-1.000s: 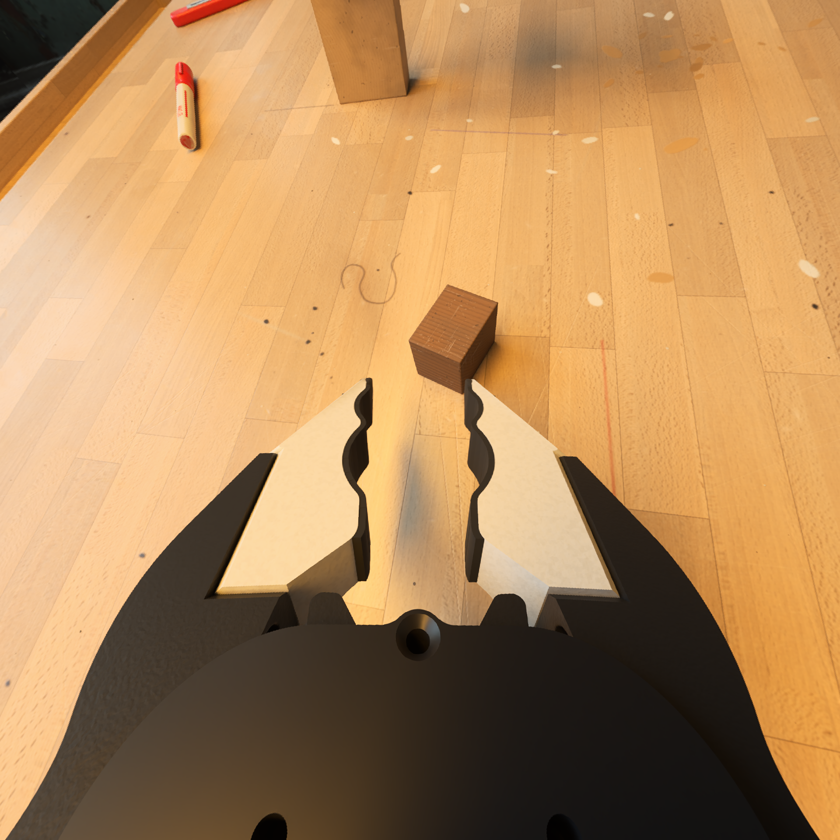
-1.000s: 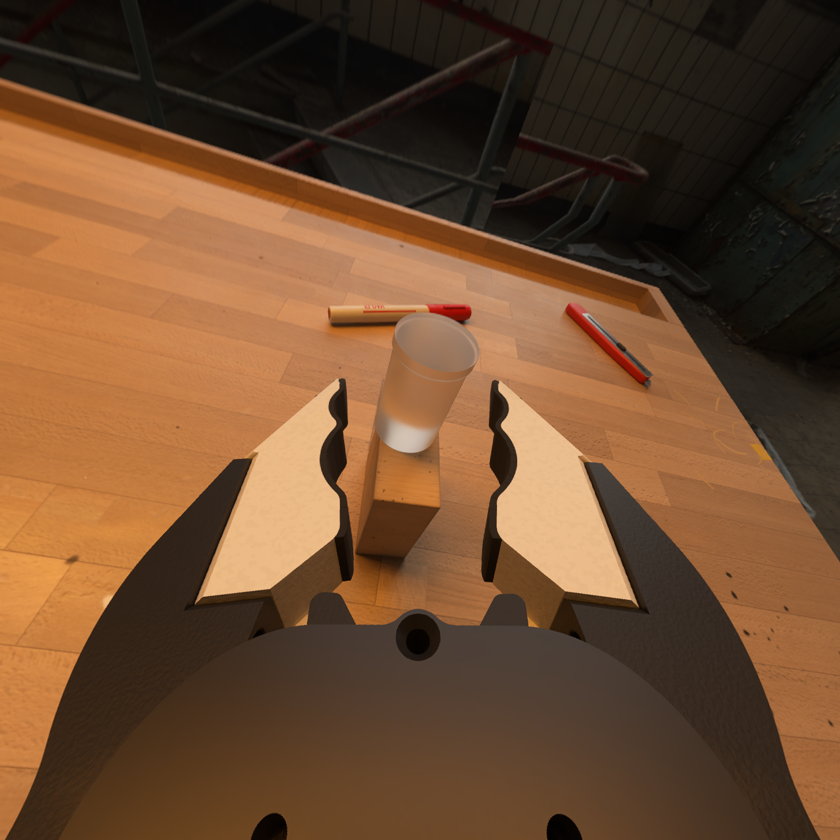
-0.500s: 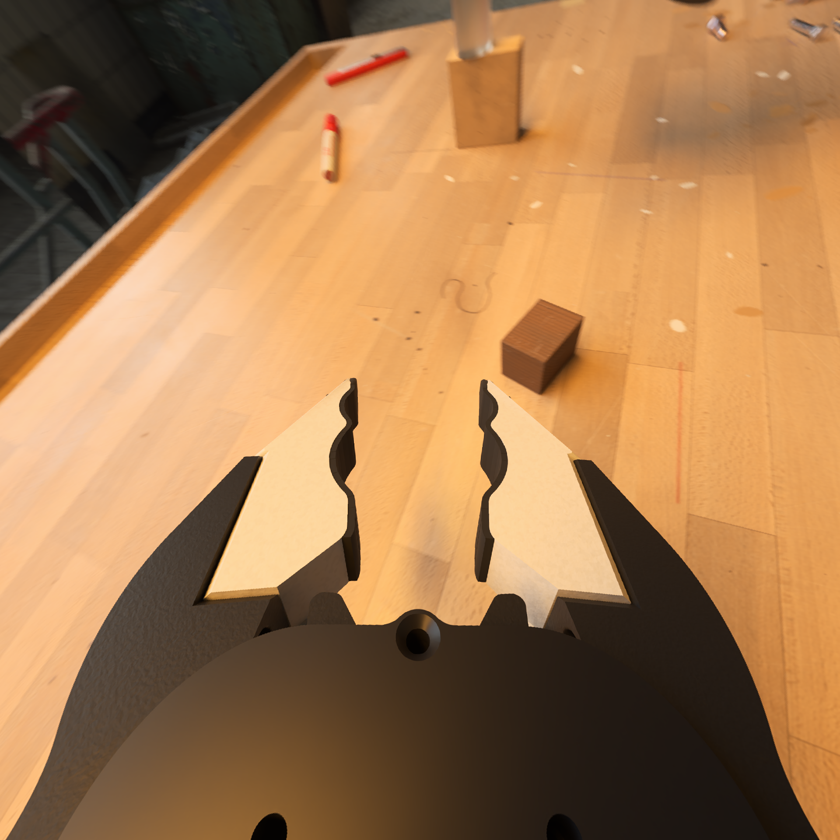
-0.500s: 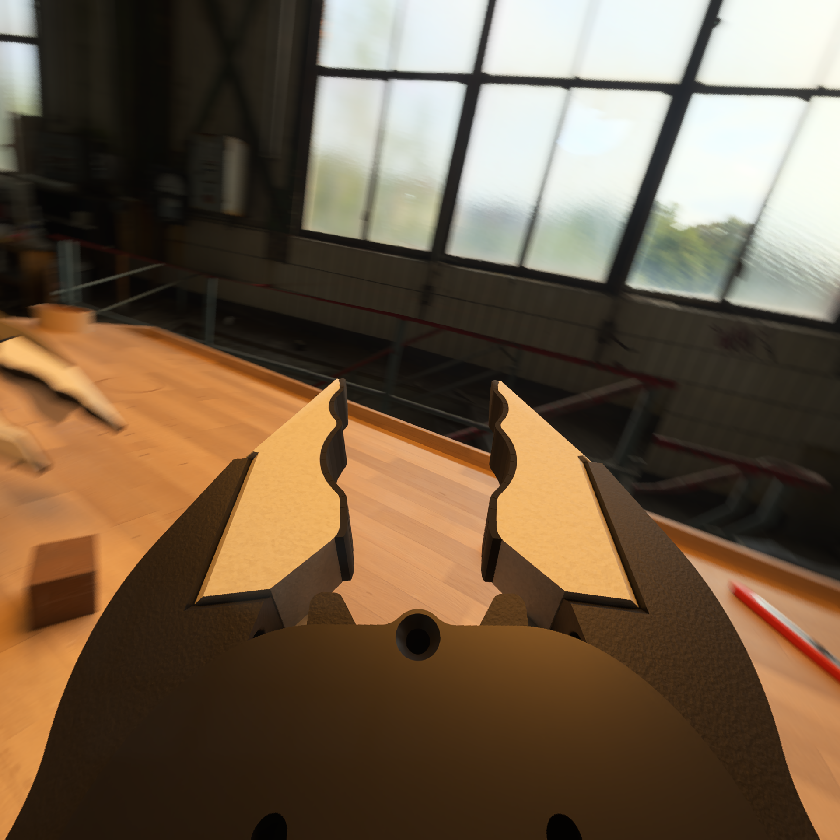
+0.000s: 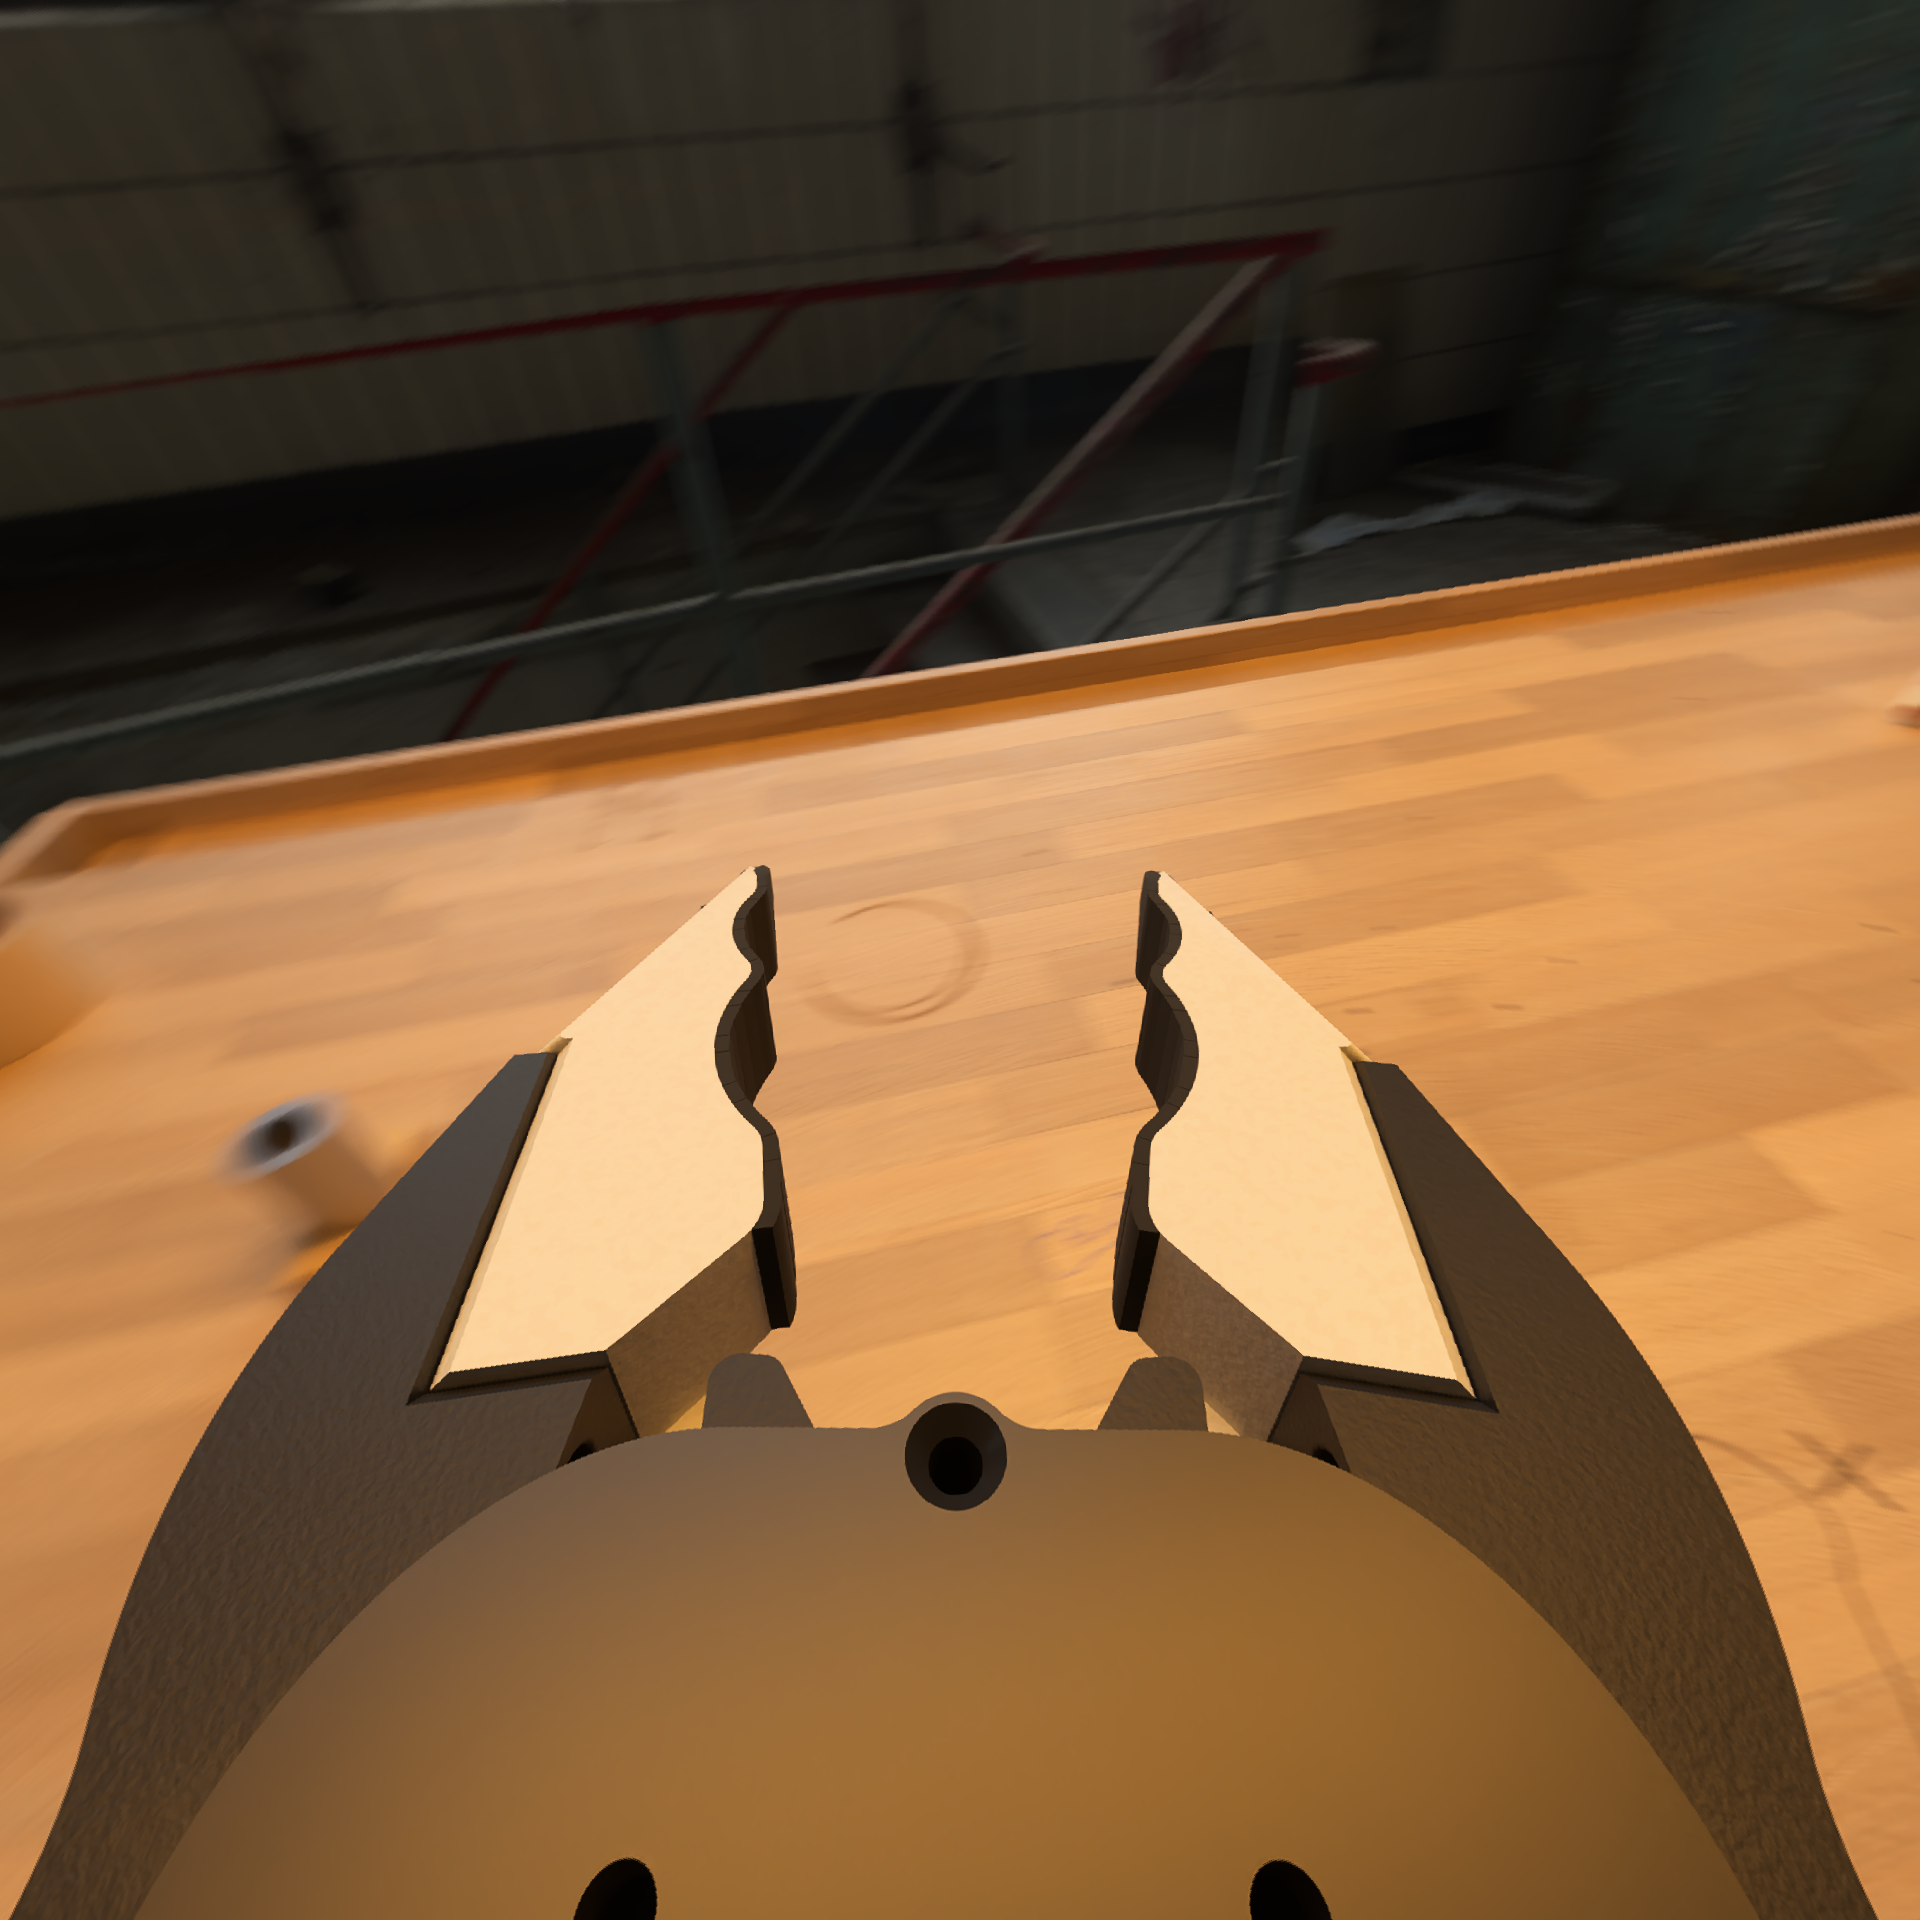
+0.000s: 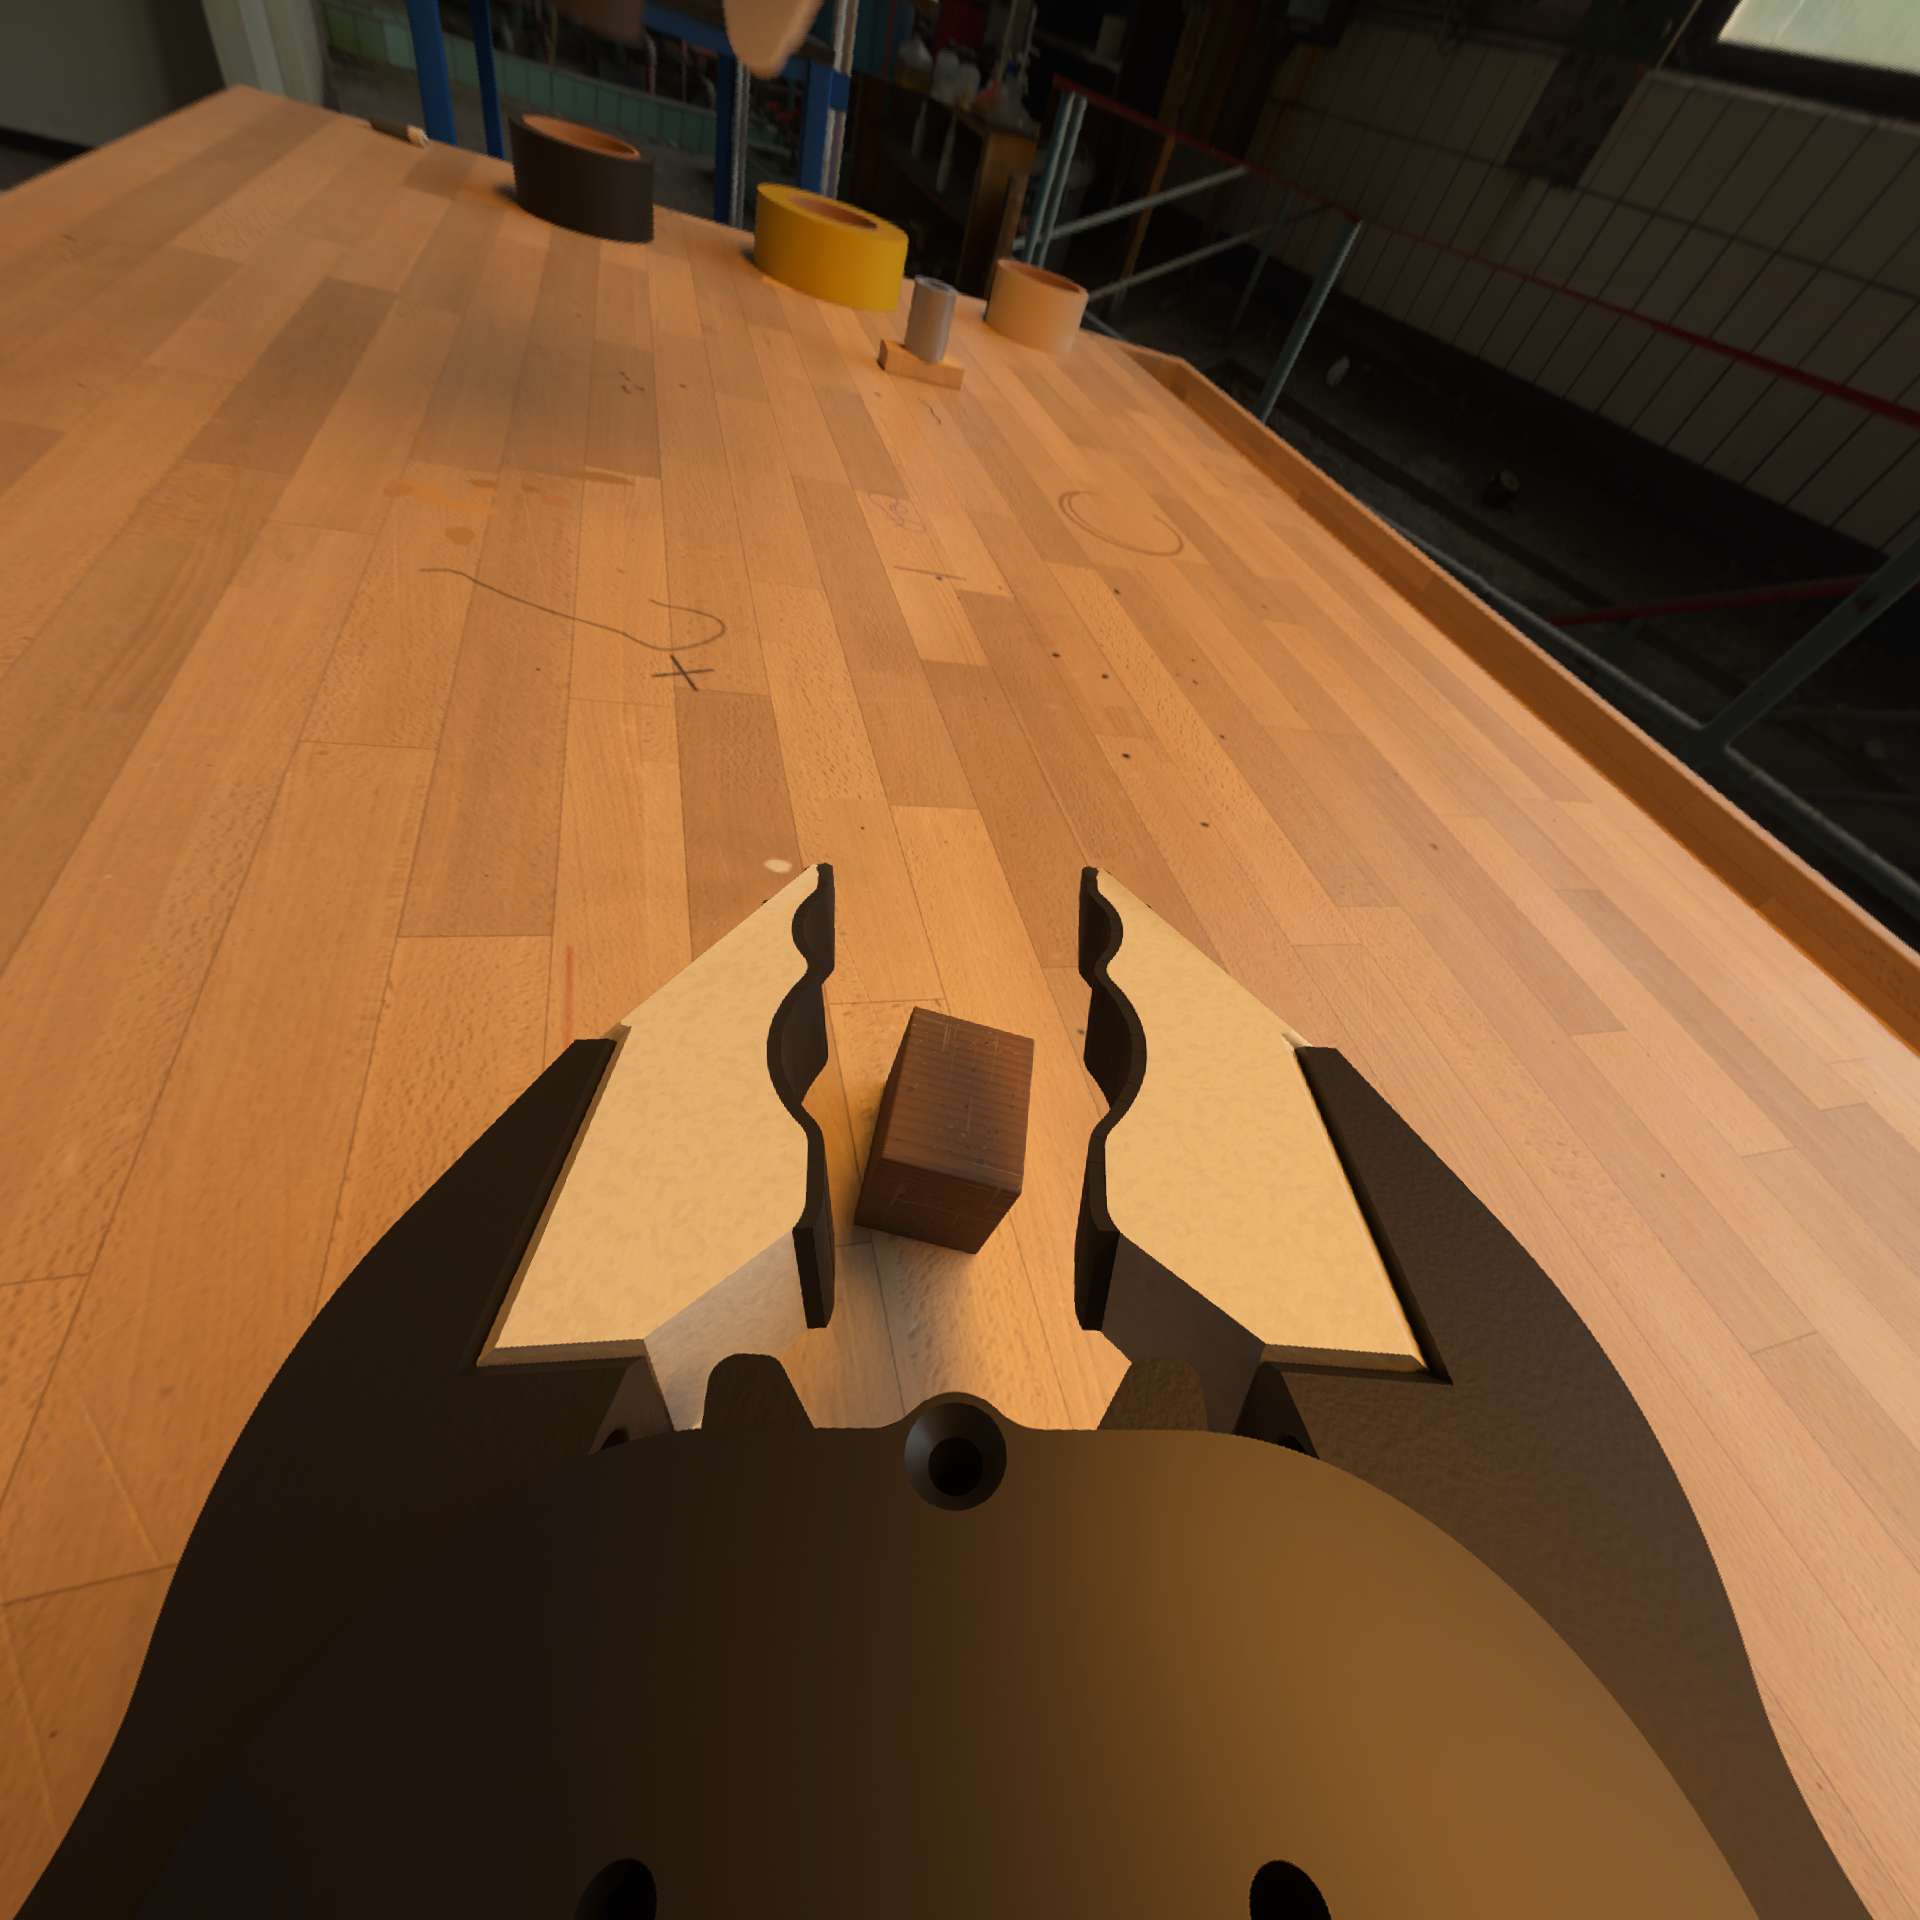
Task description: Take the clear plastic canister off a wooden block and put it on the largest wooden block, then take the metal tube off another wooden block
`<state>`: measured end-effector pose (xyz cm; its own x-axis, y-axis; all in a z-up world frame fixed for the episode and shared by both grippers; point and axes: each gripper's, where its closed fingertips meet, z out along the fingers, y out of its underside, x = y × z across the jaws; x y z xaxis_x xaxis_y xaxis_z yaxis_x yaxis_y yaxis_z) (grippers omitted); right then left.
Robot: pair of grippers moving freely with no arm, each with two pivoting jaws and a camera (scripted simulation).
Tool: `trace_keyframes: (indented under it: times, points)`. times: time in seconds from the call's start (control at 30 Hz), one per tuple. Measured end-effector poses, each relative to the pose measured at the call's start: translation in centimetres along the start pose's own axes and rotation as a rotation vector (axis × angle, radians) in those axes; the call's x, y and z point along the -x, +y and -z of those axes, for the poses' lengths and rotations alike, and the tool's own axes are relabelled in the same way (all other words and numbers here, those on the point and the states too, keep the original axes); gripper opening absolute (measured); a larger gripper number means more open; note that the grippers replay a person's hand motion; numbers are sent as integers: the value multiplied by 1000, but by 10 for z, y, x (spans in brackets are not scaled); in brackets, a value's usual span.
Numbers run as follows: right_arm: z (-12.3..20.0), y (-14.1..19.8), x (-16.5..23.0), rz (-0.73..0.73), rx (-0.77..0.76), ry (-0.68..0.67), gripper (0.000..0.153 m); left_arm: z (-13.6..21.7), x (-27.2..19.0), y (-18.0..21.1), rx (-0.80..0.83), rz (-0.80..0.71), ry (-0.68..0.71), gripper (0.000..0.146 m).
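Broad butcher-block wooden tabletop [image 6: 520, 727] with a raised lip along its edge, pencil scribbles and specks across the planks. Right gripper [image 6: 956, 883] low over the near end, fingers [image 6: 717, 1091] parted wide and holding nothing, a small dark brown wooden block [image 6: 951, 1138] lying on the planks between them, touching neither. Left gripper [image 5: 956, 883] likewise spread wide and empty, aimed over bare planks toward the tabletop's lip, view smeared by motion.

Far end, right wrist view: dark brown roll of tape [image 6: 582, 177], yellow roll of tape [image 6: 829, 244], pale tan roll of tape [image 6: 1037, 303], all well apart from the right gripper. Just beside the tan roll, a short grey metal tube [image 6: 930, 319] upright on a flat pale wooden block [image 6: 920, 366]. In the left wrist view, a blurred grey-rimmed cylinder [image 5: 281, 1138] at the left edge, too smeared to name.

Clear plastic canister nowhere in sight in either view, nor the largest block; impossible to tell whether that first move is complete. Metal tube plainly not lifted off its block yet, so that part is left in any case.

Open planks between the right gripper and the tube, nothing in the path; the tan roll close beside it likely to crowd a wide-spread approach from that side.
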<state>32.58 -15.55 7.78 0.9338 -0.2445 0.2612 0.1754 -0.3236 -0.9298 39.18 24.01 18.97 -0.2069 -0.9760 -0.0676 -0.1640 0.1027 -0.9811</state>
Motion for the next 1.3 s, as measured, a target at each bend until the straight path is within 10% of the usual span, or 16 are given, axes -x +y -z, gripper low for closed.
trace_keyframes:
  times: [0.23,0.87,1.17,1.3]
  points:
    - [-1,1,-4,-30,-3,15,47,27,173,28,186,242,-228,72]
    - [-9,7,2,17,59,-11,45,-70,240,147,768,-18,-257,37]
    - [-10,7,3,33,64,-5,44,-33,239,80,491,40,-444,36]
    - [-10,5,0,-1,48,-8,44,-25,137,-4,187,-109,-172,35]
